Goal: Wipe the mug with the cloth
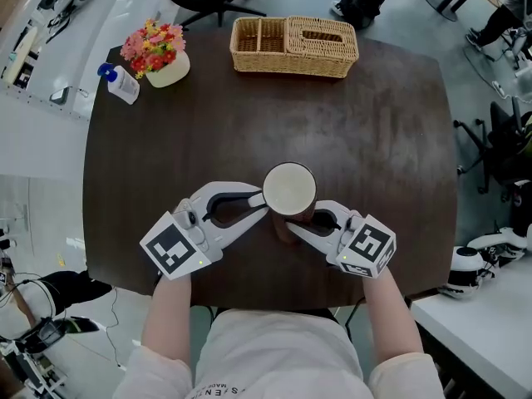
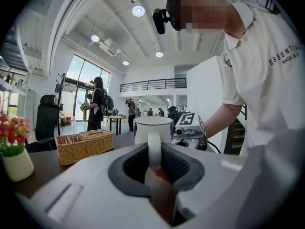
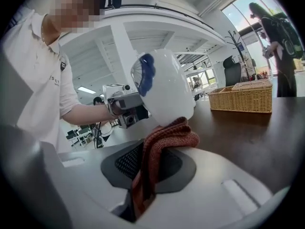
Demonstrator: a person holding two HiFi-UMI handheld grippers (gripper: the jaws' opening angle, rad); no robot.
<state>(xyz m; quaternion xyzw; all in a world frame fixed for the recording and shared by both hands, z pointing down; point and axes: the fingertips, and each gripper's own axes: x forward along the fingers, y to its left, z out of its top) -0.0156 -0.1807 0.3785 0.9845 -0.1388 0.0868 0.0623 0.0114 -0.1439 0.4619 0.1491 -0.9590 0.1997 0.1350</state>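
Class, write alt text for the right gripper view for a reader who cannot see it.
The right gripper, shut on a rust-red knitted cloth, presses it against a white ceramic mug held by the left gripper. A wicker basket sits on the dark wooden table behind.

Bright, even ceiling light; both gripper views fisheye-warped, dark-cornered; near parts blurred.

Dark wooden table point(image 1: 374, 140) with wicker basket point(image 1: 293, 46), flower pot point(image 1: 163, 63), small bottle point(image 1: 123, 83).

White short-sleeved shirt point(image 1: 274, 352); white left hand-held gripper point(image 1: 263, 207) and right hand-held gripper point(image 1: 305, 219), each with a square-marker cube point(image 1: 174, 248).
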